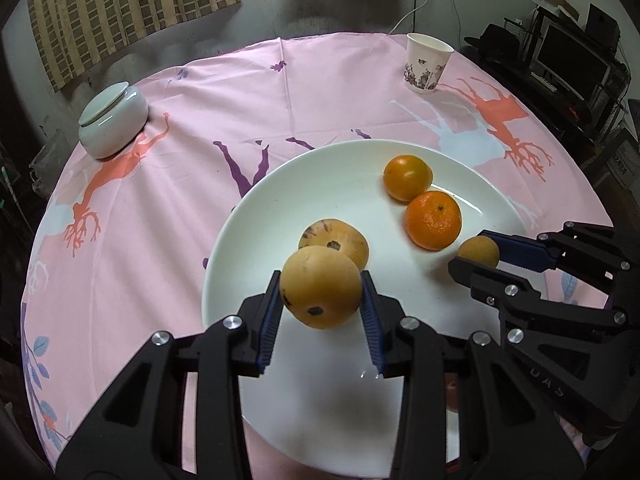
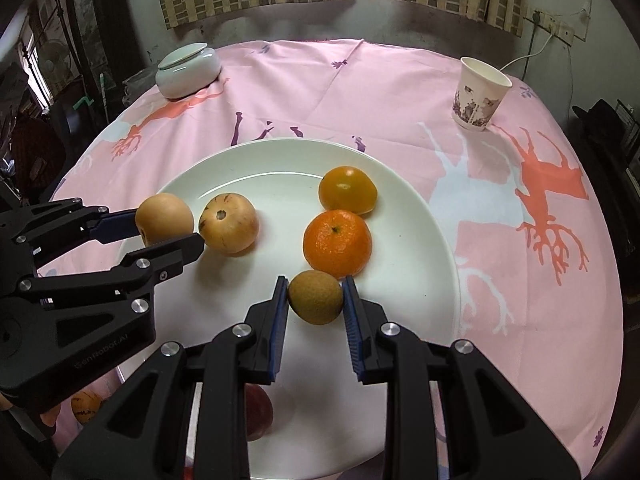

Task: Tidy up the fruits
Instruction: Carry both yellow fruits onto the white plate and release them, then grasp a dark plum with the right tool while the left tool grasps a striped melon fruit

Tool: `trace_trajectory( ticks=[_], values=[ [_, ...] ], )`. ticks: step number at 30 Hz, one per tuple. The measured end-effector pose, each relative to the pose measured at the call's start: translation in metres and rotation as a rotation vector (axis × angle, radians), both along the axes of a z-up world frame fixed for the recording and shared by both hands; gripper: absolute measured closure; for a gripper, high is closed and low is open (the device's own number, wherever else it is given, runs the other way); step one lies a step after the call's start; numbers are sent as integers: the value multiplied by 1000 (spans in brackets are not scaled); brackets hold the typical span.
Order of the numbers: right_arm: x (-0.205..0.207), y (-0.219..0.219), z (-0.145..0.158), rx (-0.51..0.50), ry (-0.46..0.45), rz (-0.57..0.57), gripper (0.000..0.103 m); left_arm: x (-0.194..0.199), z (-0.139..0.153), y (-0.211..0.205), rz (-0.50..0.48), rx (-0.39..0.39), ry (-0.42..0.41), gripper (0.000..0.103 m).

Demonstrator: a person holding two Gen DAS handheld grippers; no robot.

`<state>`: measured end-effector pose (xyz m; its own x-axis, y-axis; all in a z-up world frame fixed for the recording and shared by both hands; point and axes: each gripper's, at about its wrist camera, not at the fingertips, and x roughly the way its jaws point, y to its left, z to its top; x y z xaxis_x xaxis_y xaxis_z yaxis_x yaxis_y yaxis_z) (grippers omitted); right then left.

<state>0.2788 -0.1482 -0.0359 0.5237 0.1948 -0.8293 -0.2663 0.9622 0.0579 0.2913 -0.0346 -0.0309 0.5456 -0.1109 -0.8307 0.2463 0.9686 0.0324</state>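
Left gripper [image 1: 322,304] is clamped on a spotted yellow fruit [image 1: 320,288], held above the near part of the white plate [image 1: 248,248]. Right gripper [image 2: 315,300] is clamped on a small brown fruit [image 2: 316,297], also over the plate, just in front of the orange mandarin [image 2: 337,242]. On the plate lie a striped yellow fruit [image 2: 228,223], the mandarin and a darker orange fruit [image 2: 347,190], the last two touching. The plate sits on a pink tablecloth [image 1: 160,208]. A lidded jar [image 1: 113,120] and a paper cup [image 1: 427,63] stand well apart at the far side.
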Motion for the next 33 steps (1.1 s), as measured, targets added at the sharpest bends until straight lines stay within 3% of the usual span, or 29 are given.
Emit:
trace_trajectory(
  ticks=[2,3,5,8,12,16,21,26,33],
  values=[
    [0,1,1,-4,-2,1,72,0,1,0,2,3,-2,65],
    [0,2,2,-6,-4,4,60,0,1,0,5,4,-1,64],
    [-4,1,7,-25,-34,-11,46,-5,7,2,10,7,-19,57],
    [-16,-6,20,-20,-58,-22,46,-21,24,10,18,3,-74,35],
    [-52,-22,35,4,-74,-35,46,-63,47,27,30,-28,-150,32],
    [-107,-34,39,25,-71,-32,44,-121,54,40,49,-40,-209,18],
    [-185,-36,31,22,-119,-35,43,-194,36,59,105,-45,-269,13],
    [-247,-19,11,28,-122,16,43,-243,11,81,154,-54,-253,13],
    [-272,24,-13,123,-84,146,43,-264,-4,103,208,-47,-208,12]
  ],
)
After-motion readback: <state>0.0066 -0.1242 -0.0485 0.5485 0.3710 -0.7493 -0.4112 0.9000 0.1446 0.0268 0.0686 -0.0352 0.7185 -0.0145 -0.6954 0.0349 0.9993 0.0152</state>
